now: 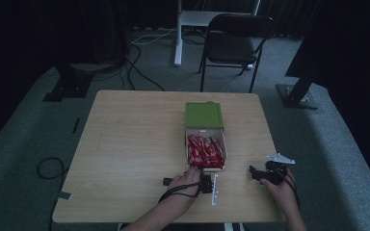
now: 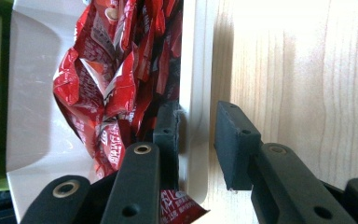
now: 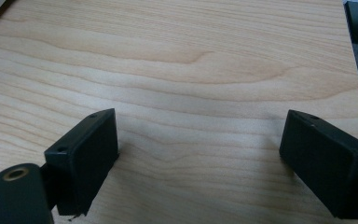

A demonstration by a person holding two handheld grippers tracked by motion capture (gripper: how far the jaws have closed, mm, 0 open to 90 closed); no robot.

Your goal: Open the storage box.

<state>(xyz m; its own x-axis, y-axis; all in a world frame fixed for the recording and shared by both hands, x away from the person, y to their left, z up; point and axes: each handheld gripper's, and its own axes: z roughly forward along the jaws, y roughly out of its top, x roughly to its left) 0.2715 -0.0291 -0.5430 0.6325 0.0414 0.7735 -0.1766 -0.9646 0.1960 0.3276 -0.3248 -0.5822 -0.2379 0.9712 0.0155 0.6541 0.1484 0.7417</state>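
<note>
White drawer [image 2: 193, 70] holding red packets [image 2: 116, 74], left tongs [image 2: 196, 140] straddling its front wall

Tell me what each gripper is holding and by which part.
The left gripper straddles the front wall of the white drawer, one jaw inside among the red packets, one outside; the jaws haven't closed on it. The right gripper is open over the table, holding nothing.

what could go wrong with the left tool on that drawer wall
The left tool straddles the white drawer's front wall without closing on it, so a pull could slip off. Its inner finger presses among the red packets and might crush or snag one. The right tool hangs open over the table, not steadying the green box.
</note>
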